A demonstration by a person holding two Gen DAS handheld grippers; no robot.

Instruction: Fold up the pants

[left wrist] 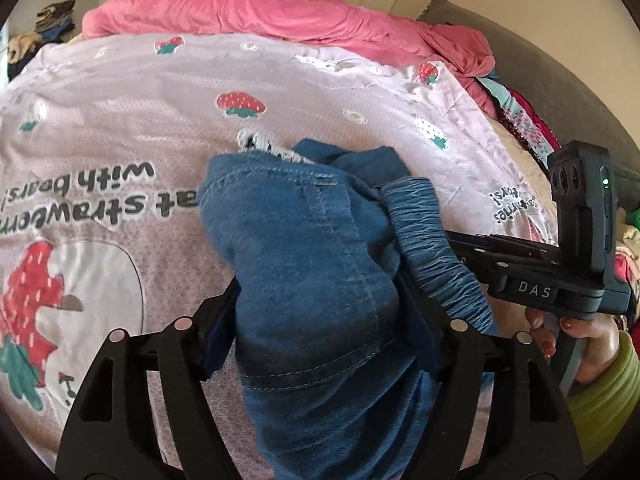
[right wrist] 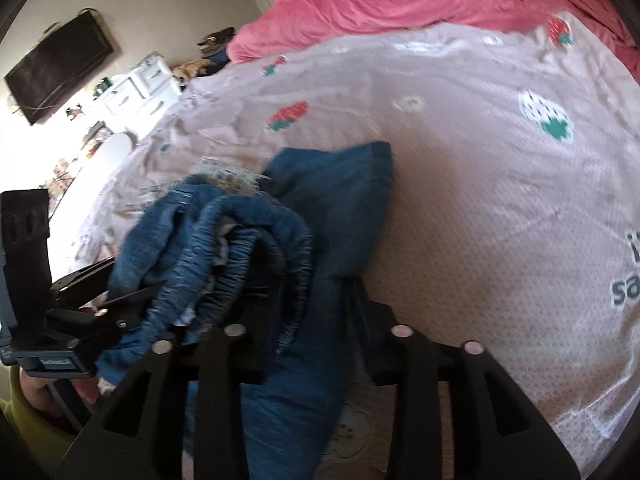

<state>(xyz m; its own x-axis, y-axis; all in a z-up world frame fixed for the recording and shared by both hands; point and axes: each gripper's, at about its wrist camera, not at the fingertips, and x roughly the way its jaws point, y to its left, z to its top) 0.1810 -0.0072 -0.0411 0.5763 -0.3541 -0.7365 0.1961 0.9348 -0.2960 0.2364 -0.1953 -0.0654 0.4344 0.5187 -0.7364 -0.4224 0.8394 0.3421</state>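
- Bed (left wrist: 120, 128) under strawberry-print sheet, pink blanket (left wrist: 248, 8) heaped behind.
- Blue pants (left wrist: 312, 264) bunched up, elastic waistband scrunched.
- Left claw (left wrist: 320, 300) and right claw (right wrist: 312, 312) both clamped on pants.

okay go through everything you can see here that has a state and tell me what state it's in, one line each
pants: bunched, held up off the bed by both grippers, not yet folded flat.
elastic waistband: gathered and doubled over.
left gripper: shut on the pants.
right gripper: shut on the pants.
strawberry bedsheet: spread out, lightly wrinkled.
pink blanket: piled in a heap along the far side.
wall TV: off, screen dark.
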